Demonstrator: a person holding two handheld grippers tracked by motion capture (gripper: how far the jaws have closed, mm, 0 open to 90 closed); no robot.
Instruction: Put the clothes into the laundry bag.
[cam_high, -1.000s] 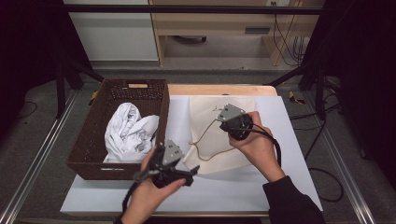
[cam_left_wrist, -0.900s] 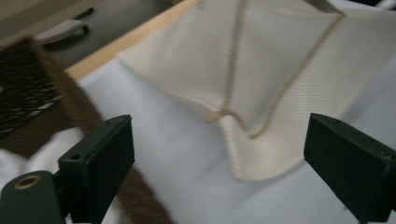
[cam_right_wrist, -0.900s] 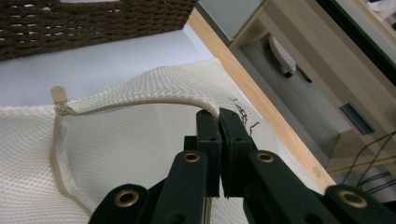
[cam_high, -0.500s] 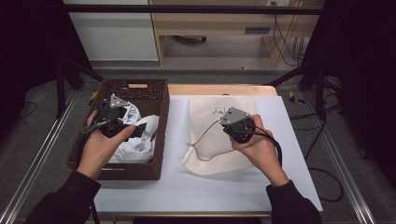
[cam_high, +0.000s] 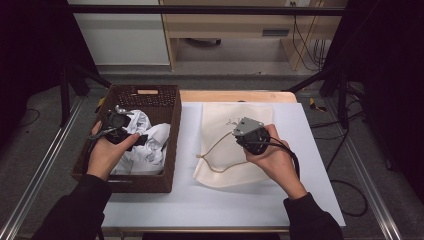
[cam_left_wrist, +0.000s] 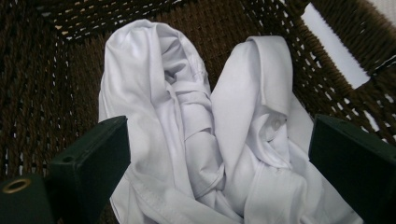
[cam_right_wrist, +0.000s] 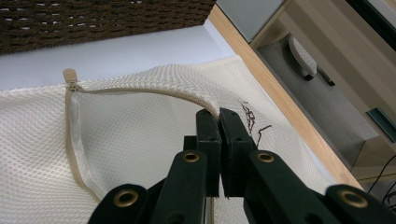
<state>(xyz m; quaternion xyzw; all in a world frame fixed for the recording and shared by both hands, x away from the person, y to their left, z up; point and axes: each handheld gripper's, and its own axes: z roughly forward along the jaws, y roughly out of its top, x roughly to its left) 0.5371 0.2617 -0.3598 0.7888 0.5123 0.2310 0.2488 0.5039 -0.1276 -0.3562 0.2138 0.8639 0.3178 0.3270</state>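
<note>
A crumpled white garment (cam_high: 147, 142) lies in a dark brown wicker basket (cam_high: 150, 96) at the table's left. My left gripper (cam_high: 120, 129) is held inside the basket just above it. In the left gripper view the jaws stand wide apart on either side of the cloth (cam_left_wrist: 205, 130), open and holding nothing. A cream mesh laundry bag (cam_high: 235, 165) lies flat on the white table. My right gripper (cam_high: 248, 134) is over the bag's middle, shut on the zipper edge (cam_right_wrist: 219, 116) of the mesh (cam_right_wrist: 130, 140). The zipper pull (cam_right_wrist: 70, 77) lies at the far left.
The basket wall (cam_right_wrist: 93, 18) stands close to the bag's left. The table's wooden far edge (cam_high: 235, 96) runs just beyond the bag, with floor and a desk behind. Bare white table (cam_high: 200, 205) lies in front of the bag. Cables (cam_high: 350, 200) trail at the right.
My left gripper has gone from the table's front, beside the basket, up into the basket over the white garment. The right gripper has stayed on the mesh bag.
</note>
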